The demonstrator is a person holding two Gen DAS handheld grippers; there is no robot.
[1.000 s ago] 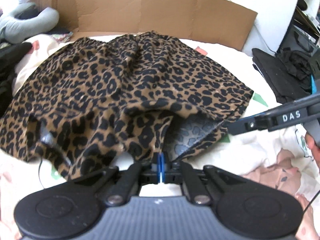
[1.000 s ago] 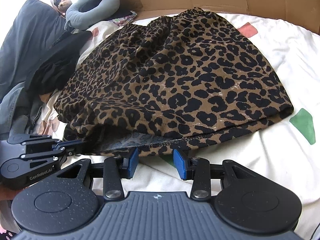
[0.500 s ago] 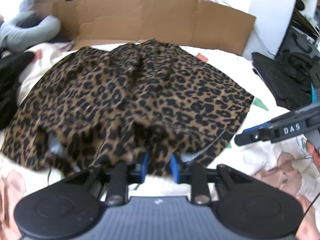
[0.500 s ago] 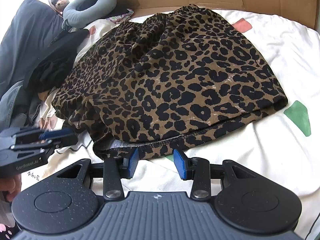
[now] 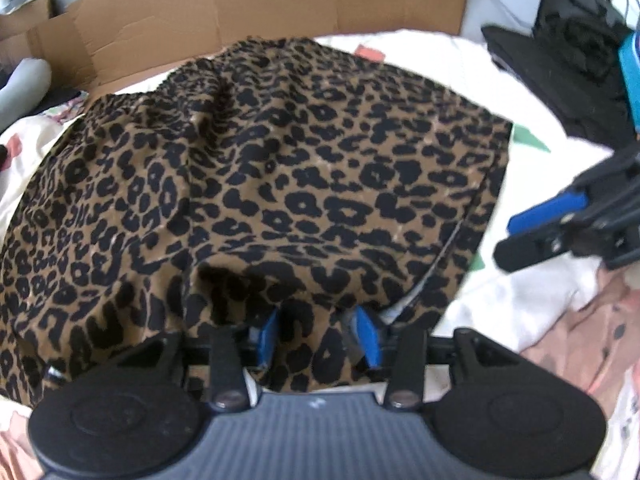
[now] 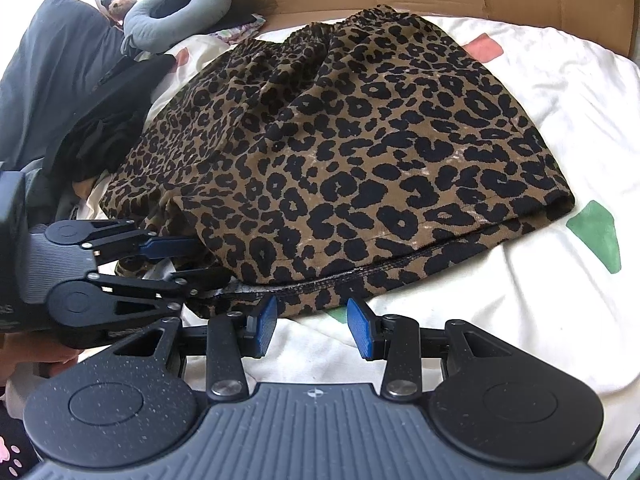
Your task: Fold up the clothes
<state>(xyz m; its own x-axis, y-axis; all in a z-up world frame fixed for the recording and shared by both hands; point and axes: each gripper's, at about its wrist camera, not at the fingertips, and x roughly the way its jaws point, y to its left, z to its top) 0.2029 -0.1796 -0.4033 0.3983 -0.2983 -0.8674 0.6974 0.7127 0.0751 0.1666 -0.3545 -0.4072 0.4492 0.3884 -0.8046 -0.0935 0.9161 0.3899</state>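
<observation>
A leopard-print skirt (image 5: 304, 184) lies spread on the white bed sheet (image 6: 540, 280), waistband at the far side, hem toward me. My left gripper (image 5: 318, 338) is open, with the near hem between its blue pads but not clamped. In the right wrist view the left gripper (image 6: 176, 262) sits at the skirt's (image 6: 360, 152) near left hem corner. My right gripper (image 6: 312, 326) is open and empty, just short of the hem's middle. It also shows in the left wrist view (image 5: 536, 228), to the right of the skirt.
A cardboard sheet (image 5: 240, 12) stands behind the bed. A grey neck pillow (image 6: 176, 16), dark pillow (image 6: 52, 80) and black clothes (image 6: 100, 132) lie at the left. Black items (image 5: 560, 68) lie at the right edge. Bare sheet lies right of the skirt.
My left gripper was shut on the hem a second ago; it has opened and pushed forward over the hem. The lifted hem has dropped flat. My right gripper has hardly moved.
</observation>
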